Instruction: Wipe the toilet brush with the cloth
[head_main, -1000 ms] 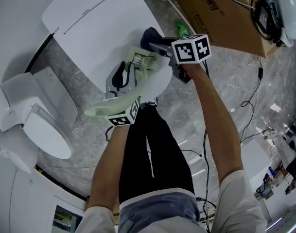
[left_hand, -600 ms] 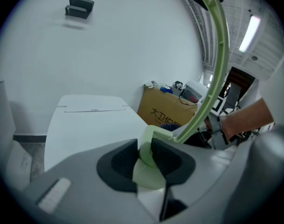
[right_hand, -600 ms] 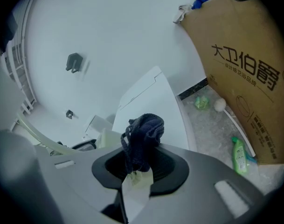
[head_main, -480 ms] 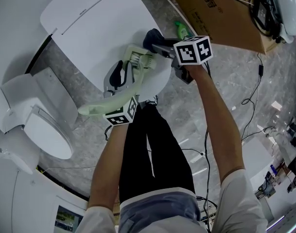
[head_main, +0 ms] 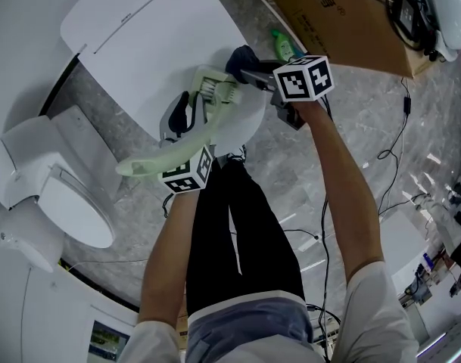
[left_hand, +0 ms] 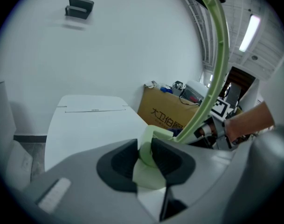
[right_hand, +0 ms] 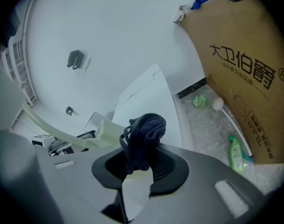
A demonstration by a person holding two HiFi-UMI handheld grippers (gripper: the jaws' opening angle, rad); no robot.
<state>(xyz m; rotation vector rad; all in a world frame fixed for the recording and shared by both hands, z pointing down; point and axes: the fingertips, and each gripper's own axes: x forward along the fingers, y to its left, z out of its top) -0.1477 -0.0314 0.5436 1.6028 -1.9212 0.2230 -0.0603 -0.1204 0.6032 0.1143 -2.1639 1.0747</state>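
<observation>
The pale green toilet brush hangs in the air over a white lid, bristle head up. My left gripper is shut on its curved handle; in the left gripper view the handle arcs up out of the left gripper. In my right gripper, which is shut, sits a bunched dark blue cloth, close beside the brush head. From the right gripper the cloth sticks out, with the brush to its left.
A large white lid lies under the grippers. A white toilet stands at the left. At the top right are a cardboard box, a green bottle, and cables on the grey marble floor. My legs are below.
The brush's handle end has swung a little further left. The right gripper with the cloth has edged slightly up and right, staying by the brush head.
</observation>
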